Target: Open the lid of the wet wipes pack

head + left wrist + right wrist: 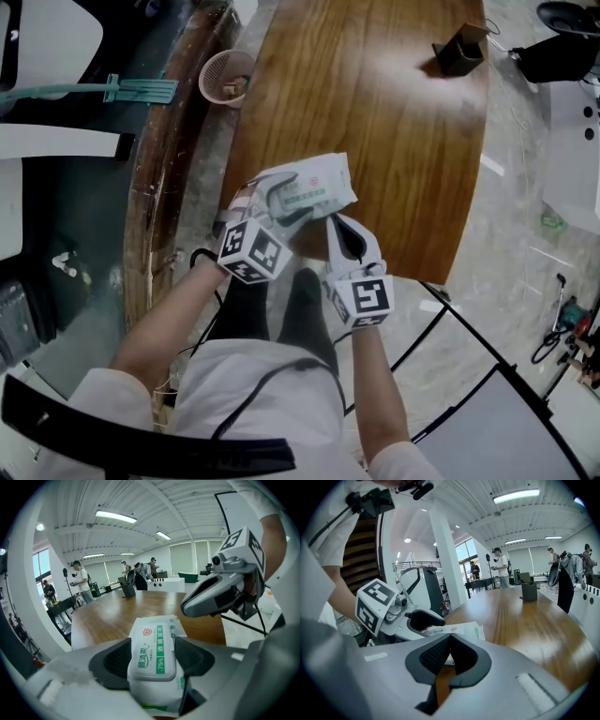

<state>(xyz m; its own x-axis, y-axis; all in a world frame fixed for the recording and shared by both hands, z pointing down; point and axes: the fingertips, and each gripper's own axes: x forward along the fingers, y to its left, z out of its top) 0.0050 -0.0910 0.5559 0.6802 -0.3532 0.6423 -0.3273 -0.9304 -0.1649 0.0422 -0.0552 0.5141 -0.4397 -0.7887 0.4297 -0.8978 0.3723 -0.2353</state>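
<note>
A white wet wipes pack (314, 187) with green print lies at the near edge of the wooden table (375, 94), its flip lid (152, 651) flat and closed on top. My left gripper (286, 202) is open, with the near end of the pack (154, 686) between its wide jaws. The dark pads (115, 660) stand close beside the pack's sides. My right gripper (337, 223) comes in from the right, jaws together on the thin edge at the pack's corner. In the right gripper view its pads (440, 653) meet in front of the pack (457, 630).
A black holder (461, 52) stands far back on the table. A pink basket (228, 77) sits on the floor at the table's left. A black chair frame (469, 375) is at the right. Several people (501, 569) stand far off in the room.
</note>
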